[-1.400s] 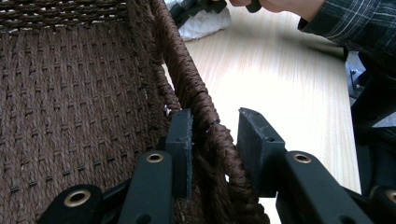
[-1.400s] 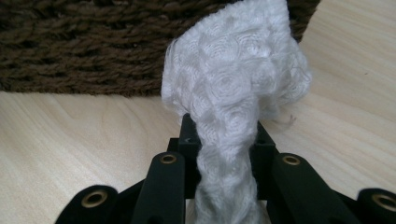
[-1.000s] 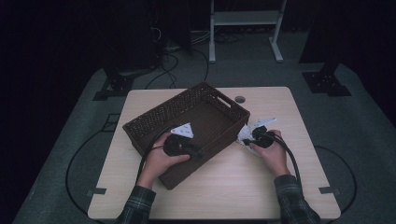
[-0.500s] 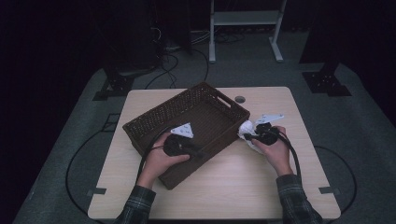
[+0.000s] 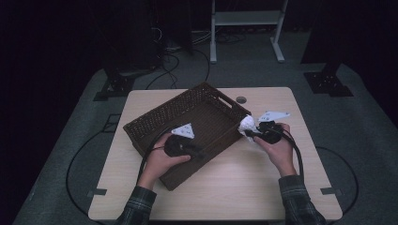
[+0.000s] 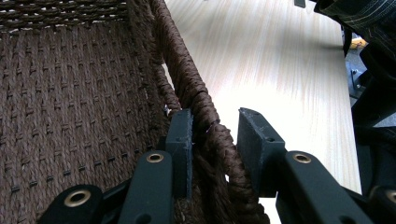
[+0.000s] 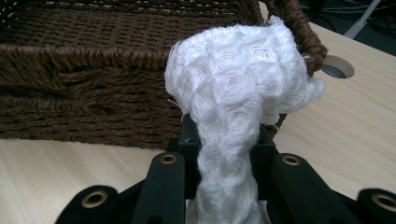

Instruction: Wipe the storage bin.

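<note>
Woven basket: a dark brown wicker basket (image 5: 187,126) is seen lying slantwise on the pale wooden bench (image 5: 244,183); its floor appears bare as far as it is shown.
Cloth: a white, waffle-textured cloth (image 7: 238,88) is held bunched just outside the basket's right-hand wall, above the bench, not yet over the rim.
Right hand-held gripper: the right hand-held gripper (image 5: 256,134) is closed tight on the cloth, whose tail is pinched between the jaws while its bulk mushrooms out above them.
Left hand-held gripper: the left hand-held gripper (image 6: 215,144) is set astride the basket's near wall, one jaw inside and one outside; the inner pad is laid against the weave, and a thin gap may remain at the outer pad, so the basket is judged to be steadied rather than firmly clamped.
Done: the cloth has been picked up and the basket braced.
Left to do: the cloth is judged to need carrying over the rim and releasing inside.
Hard to make out: the high view is dim, the cloth's lower end is hidden between the jaws, and the basket's far corners are cut off in both gripper views.
</note>
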Demonstrator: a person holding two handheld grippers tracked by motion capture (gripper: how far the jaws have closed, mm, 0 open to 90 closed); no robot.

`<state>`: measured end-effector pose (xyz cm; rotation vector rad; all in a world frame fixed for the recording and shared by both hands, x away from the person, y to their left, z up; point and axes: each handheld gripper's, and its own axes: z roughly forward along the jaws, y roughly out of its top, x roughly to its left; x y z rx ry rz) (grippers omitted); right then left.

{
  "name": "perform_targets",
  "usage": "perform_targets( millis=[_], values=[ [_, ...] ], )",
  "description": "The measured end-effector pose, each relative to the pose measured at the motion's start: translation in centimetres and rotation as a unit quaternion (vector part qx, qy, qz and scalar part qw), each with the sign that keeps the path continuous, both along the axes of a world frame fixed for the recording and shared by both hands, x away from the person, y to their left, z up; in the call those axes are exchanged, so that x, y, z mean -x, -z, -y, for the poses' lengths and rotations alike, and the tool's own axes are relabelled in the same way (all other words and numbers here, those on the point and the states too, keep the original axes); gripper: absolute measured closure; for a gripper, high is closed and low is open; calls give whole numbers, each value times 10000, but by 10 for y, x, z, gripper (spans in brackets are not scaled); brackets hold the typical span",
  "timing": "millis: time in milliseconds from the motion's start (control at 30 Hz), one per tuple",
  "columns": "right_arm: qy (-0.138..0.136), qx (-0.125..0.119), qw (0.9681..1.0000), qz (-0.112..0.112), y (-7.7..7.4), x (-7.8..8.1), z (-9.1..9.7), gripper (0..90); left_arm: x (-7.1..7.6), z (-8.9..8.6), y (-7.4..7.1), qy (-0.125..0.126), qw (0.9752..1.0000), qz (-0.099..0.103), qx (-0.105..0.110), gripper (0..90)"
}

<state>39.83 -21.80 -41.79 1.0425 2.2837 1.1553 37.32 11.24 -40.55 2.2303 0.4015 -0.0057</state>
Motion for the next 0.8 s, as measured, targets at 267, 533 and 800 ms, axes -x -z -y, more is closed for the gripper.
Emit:
perform_targets(
  millis=[267,533,800],
  values=[
    [-8,132,9996,-269,18,-7,-6,730,0,0,0,1,10000,3,-1,661],
    [-79,328,9981,-519,37,-12,-13,730,0,0,0,10,10000,-6,-9,660],
    [-107,404,9970,-647,46,-15,-16,730,-1,0,0,14,10000,-12,-1,660]
  ],
)
